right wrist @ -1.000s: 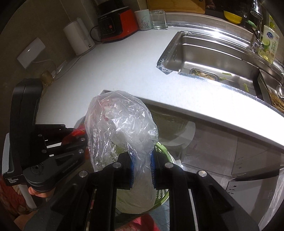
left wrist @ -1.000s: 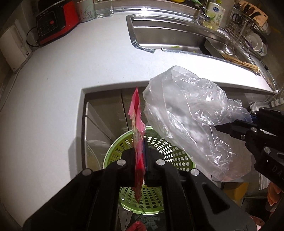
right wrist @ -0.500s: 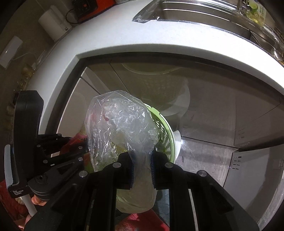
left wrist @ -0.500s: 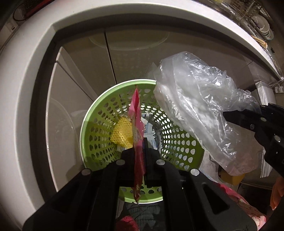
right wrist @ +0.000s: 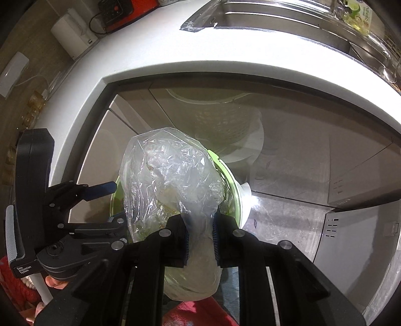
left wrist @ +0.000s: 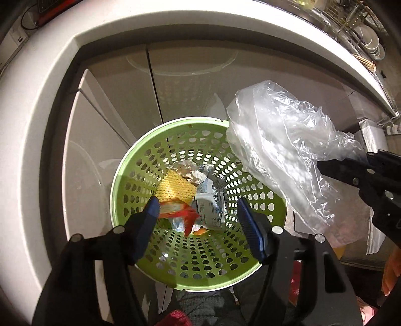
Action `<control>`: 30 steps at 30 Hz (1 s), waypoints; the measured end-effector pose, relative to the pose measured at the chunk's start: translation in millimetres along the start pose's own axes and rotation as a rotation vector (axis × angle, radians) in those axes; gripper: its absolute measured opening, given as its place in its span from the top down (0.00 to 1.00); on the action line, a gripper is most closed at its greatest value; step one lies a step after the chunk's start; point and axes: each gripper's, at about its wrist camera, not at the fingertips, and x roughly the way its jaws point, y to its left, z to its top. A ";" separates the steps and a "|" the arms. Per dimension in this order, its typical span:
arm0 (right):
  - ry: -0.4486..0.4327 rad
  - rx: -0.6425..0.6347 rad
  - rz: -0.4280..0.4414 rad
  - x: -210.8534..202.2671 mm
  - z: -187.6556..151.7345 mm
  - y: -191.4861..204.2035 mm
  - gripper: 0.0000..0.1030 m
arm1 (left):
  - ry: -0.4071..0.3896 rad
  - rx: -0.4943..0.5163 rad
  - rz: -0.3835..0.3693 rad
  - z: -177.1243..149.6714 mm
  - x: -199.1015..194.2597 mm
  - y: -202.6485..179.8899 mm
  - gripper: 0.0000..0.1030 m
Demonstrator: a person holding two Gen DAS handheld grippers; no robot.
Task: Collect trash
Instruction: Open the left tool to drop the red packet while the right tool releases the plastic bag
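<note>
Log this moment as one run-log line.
left gripper: open above green perforated plastic basket | red wrapper: in basket | right gripper: shut on clear crumpled plastic bag

Both wrist views look down into green basket (left wrist: 120, 190).

White countertop (right wrist: 155, 57) curving across top, ahead of tongs, brightly lit. Glossy grey cabinet doors (left wrist: 190, 82) below its edge, w/ pale reflections. Steel sink (right wrist: 275, 15) far ahead, upper right. Red appliance (right wrist: 112, 7) + white box (right wrist: 72, 35) at back left. Dish rack w/ plates (left wrist: 368, 37) far right.
</note>
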 end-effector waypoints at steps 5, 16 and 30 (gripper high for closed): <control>-0.014 0.002 -0.011 -3.1 3.6 -2.9 0.84 | -0.056 -0.024 0.015 7.5 -27.2 -0.6 0.34; 0.000 -0.102 -0.018 14.0 0.9 19.6 0.84 | -0.264 -0.132 0.079 19.3 -115.8 24.9 0.13; 0.080 -0.191 -0.036 41.1 -10.6 43.0 0.15 | -0.251 -0.186 0.084 13.8 -118.3 44.6 0.12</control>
